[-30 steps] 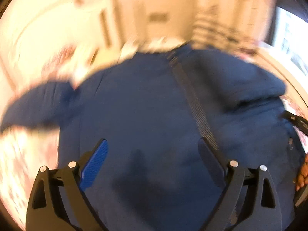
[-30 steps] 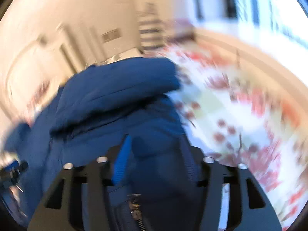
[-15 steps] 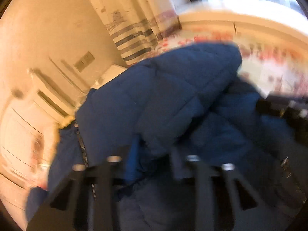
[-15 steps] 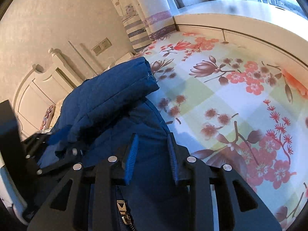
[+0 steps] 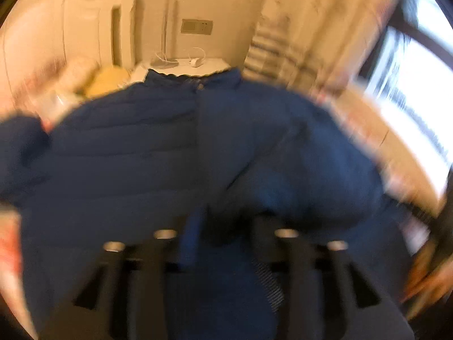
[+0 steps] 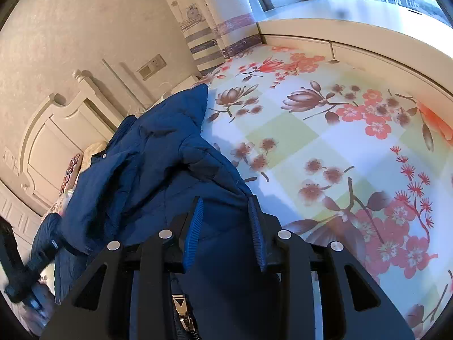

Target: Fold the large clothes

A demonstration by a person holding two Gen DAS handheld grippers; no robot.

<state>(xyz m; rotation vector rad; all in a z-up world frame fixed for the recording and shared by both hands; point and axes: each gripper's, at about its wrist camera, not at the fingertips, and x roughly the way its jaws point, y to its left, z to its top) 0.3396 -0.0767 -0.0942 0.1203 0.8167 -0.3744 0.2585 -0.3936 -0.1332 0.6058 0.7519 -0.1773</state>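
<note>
Right claw point(image 6: 225, 226): narrow and opening a little; its two blue pads sit on either side of a fold at the near hem of the jacket point(image 6: 147, 164), pinching it.
Left claw point(image 5: 223, 226): blurred in its own view, jaws opening; dark fabric lies between them, but I cannot tell whether the pads press on it. In the right view it shows only as a dark smear at the jacket's left edge.
Jacket: blue, quilted, spread on the bed point(image 6: 325, 141); near hem at the claws, collar at the far end, a sleeve or side panel thrown over the body and bunched along the right edge.
Zipper point(image 6: 181, 308): its pull lies just under the right claw, at the near hem.
Step in hand: probably mid-fold, the side already brought in, the right claw pinning the hem while the left lets go.
Next move: seems to call for a fresh left grip on the loose left part, then carrying it over the body without dragging the pinned hem.
Right view only: floral sheet right of the jacket, sharp pads, zipper pull.
Left view only: collar, and past it a nightstand point(image 5: 184, 66) with a cable.
</note>
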